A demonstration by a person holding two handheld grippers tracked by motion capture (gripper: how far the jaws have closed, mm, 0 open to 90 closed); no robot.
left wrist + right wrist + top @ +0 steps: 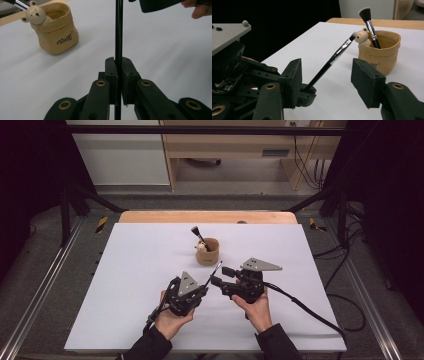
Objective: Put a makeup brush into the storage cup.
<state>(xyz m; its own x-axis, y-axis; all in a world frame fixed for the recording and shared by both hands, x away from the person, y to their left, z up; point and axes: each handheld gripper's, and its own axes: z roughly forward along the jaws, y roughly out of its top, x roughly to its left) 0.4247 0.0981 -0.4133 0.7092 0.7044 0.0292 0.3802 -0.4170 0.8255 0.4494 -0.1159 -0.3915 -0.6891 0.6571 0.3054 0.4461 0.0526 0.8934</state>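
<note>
We see bare white tabletop (125,285) all around the tan pouch (207,251), which holds a bear figure and one brush. Nearer us, our left gripper (119,75) clamps a thin black brush (329,63); right gripper (325,82) gapes wide beside it

Pouch-shaped holder (207,252) at frame centre on the white board (125,285), makeup brush (198,237) standing in it, left gripper (200,292) below and left of it gripping a thin brush (215,270), right gripper (218,276) just right, board on a wooden table (150,216)
</note>
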